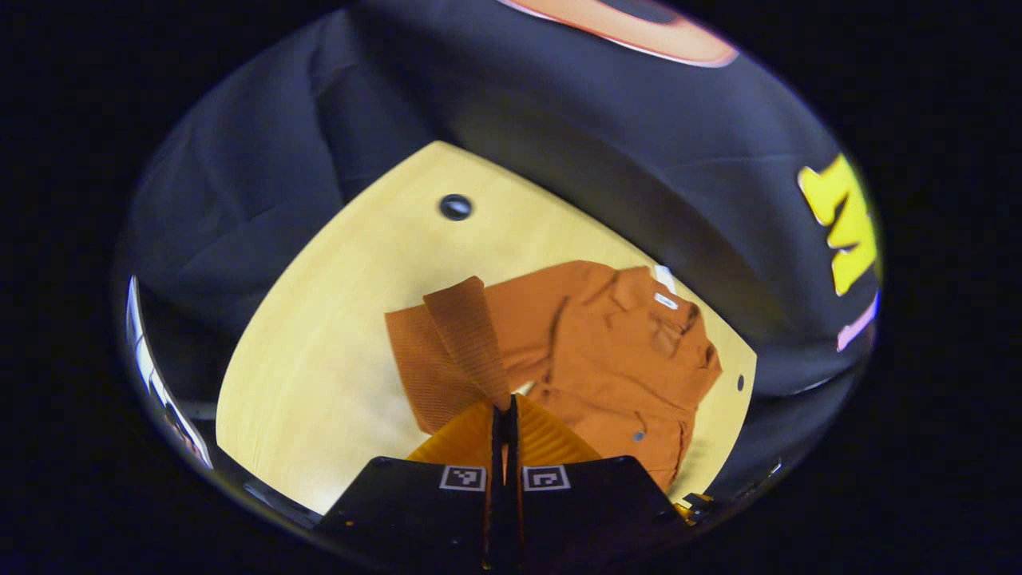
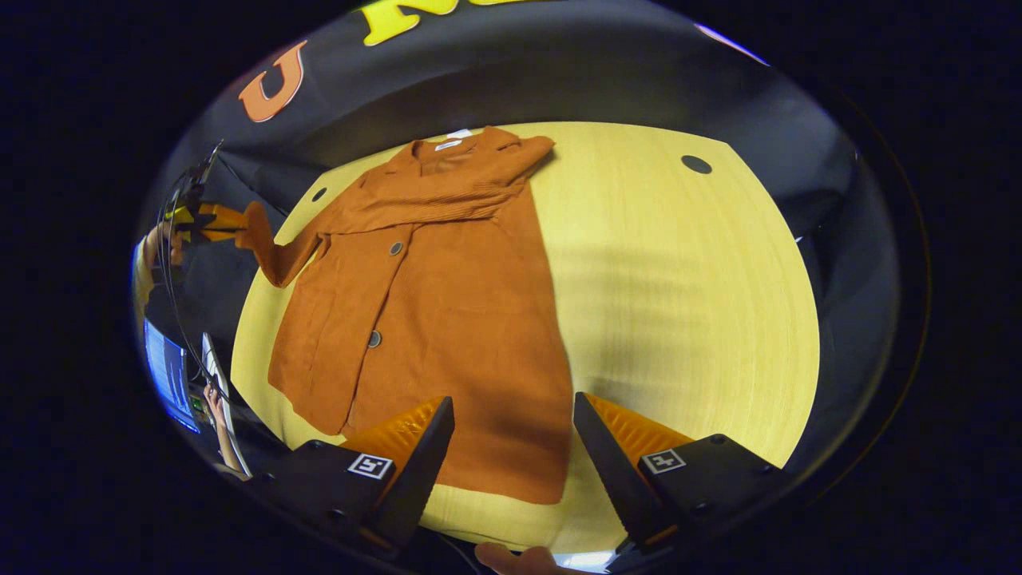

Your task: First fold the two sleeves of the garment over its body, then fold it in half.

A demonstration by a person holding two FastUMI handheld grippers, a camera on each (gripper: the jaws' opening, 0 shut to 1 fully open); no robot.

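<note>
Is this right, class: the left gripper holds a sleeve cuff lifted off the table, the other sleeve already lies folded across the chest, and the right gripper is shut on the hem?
One slip: the right gripper is open above the hem of the garment, as the right gripper view shows. The left gripper does hold the cuff.

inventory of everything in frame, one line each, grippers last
jacket: 1, rust orange, flat on the table, one sleeve folded across its chest, other sleeve lifted off the edge
buttons: 2 seen, grey, down the jacket front
table: 1, pale yellow wood, under the jacket
table holes: 2 seen, dark, near the far edge
left gripper: 1, shut on the lifted sleeve
right gripper: 1, open, above the jacket hem
</note>
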